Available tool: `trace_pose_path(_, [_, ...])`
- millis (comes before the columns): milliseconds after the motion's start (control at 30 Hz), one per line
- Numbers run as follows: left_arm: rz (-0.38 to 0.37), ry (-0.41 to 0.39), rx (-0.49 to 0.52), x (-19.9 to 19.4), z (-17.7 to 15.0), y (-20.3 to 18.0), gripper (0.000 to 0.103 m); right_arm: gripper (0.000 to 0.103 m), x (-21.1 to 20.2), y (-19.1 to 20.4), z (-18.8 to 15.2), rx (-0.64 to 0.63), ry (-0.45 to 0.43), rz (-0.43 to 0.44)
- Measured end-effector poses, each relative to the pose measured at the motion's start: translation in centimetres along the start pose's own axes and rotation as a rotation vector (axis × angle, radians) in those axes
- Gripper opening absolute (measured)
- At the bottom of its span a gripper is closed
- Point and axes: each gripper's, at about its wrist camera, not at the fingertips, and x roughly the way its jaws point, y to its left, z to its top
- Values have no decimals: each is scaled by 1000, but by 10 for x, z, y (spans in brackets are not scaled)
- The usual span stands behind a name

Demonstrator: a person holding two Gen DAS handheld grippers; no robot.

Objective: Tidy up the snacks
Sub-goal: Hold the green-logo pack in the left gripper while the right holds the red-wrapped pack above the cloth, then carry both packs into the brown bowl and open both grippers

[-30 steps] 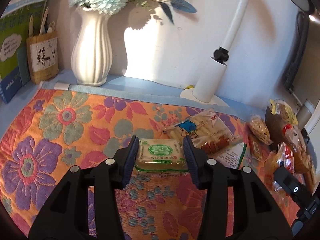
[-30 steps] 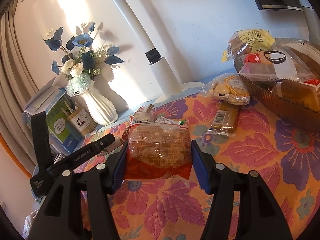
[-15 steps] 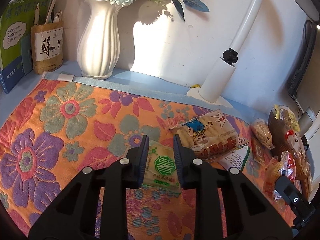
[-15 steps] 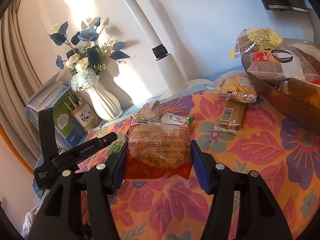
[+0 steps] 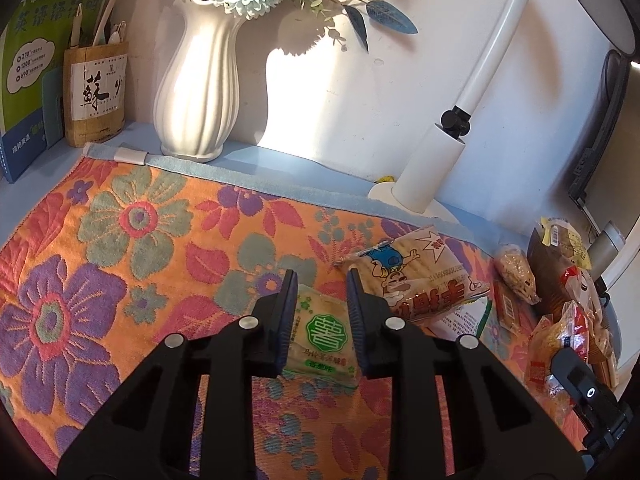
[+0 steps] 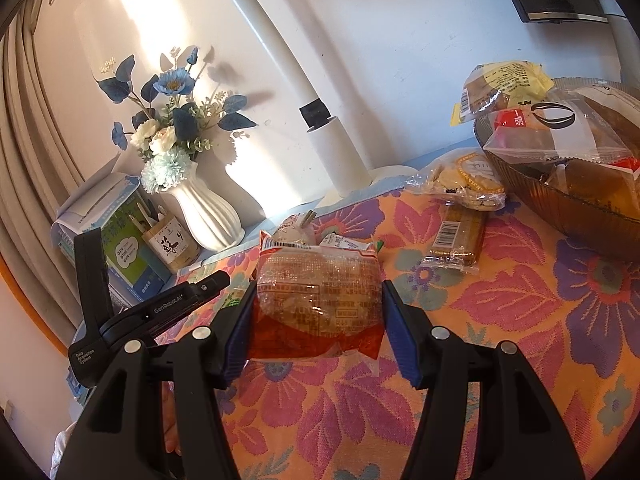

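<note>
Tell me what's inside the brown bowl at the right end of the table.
The brown bowl holds wrapped pastries: a clear pack with a red label on top, a yellow-labelled one at its rim. What lies deeper is covered.

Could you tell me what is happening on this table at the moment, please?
A person is sorting snacks with a handheld gripper in each hand. The left gripper is shut on a small green-label packet over the floral cloth. The right gripper is clamped on a red-wrapped pastry. A brown bowl on the right already holds several packets; others lie loose beside it.
</note>
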Motion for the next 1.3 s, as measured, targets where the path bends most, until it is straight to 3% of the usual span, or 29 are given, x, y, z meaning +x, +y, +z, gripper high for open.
trace_pose_path(233, [21,11,-9,3,0,0,28,58,-3,0,0,5,-15,6])
trace_pose_path(267, [37,30,-16,7,0,1,47,58,-3,-1,0,6,-13,5])
trace_pose_path(300, [54,63,-26,13,1,3,74,58,-2,-1,1,7,-11,4])
trace_pose_path(333, [54,131,-44,25,0,6,80,58,-2,-1,1,6,-8,3])
trace_pose_path(400, [70,140,0,27,0,-2,84,58,-2,-1,1,5,-11,3])
trace_pose_path(467, [140,178,80,32,-3,-15,83,60,-2,-1,1,4,-9,5])
trace_pose_path(533, [253,213,194,38,-9,-32,74,60,-1,1,0,-6,4,-2])
trace_pose_path(567, [280,212,225,38,-12,-36,67,60,1,3,0,-14,11,-4])
trace_pose_path(600, [265,201,241,35,-13,-40,49,59,1,4,0,-24,17,-4])
trace_pose_path(633, [271,190,251,33,-14,-42,46,58,2,5,0,-27,19,2])
trace_pose_path(733, [284,157,198,26,-10,-34,44,58,-1,4,0,-22,5,10])
trace_pose_path(867, [268,44,129,-10,6,-26,44,57,-11,2,7,4,-42,73])
trace_pose_path(1000, [203,-33,137,-53,40,-59,44,57,-35,-1,51,59,-103,130])
trace_pose_path(1067, [151,-85,145,-69,61,-93,44,57,-56,-7,93,45,-142,150])
trace_pose_path(1200, [-34,-122,195,-73,87,-174,45,57,-75,-38,178,-44,-148,54])
trace_pose_path(1300, [-93,-90,250,-54,96,-230,45,57,-75,-87,220,-9,-121,-49])
